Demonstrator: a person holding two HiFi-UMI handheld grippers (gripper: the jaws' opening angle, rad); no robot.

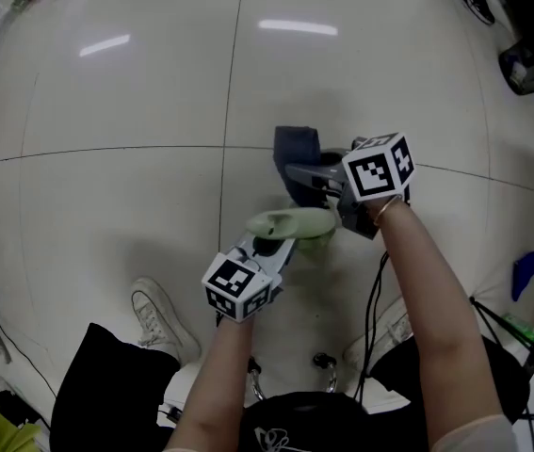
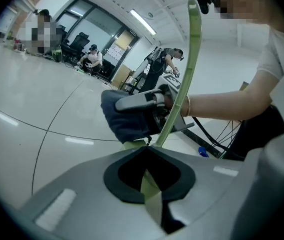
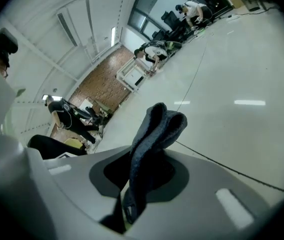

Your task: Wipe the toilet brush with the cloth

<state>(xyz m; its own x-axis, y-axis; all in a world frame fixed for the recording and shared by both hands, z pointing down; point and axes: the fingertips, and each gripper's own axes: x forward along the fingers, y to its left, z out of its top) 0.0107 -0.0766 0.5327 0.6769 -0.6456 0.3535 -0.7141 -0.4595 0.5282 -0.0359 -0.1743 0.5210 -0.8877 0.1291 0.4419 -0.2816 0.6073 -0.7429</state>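
Note:
A pale green toilet brush [image 1: 292, 222] is held over the tiled floor, with my left gripper [image 1: 271, 245] shut on its lower part. In the left gripper view its thin green handle [image 2: 188, 69] rises from the jaws of my left gripper [image 2: 149, 181] towards the top of the frame. A dark blue-grey cloth [image 1: 298, 149] is pinched in my right gripper [image 1: 312, 179], just beyond the brush. From the left gripper's side, the cloth [image 2: 124, 119] hangs right beside the handle. The cloth [image 3: 154, 139] stands up folded out of my right gripper [image 3: 134, 189].
A white sneaker [image 1: 158, 320] stands on the floor at the lower left. Black cables [image 1: 516, 332] and a small blue object [image 1: 525, 274] lie at the right. Seated and standing people [image 2: 92, 59] are far off at the room's edge.

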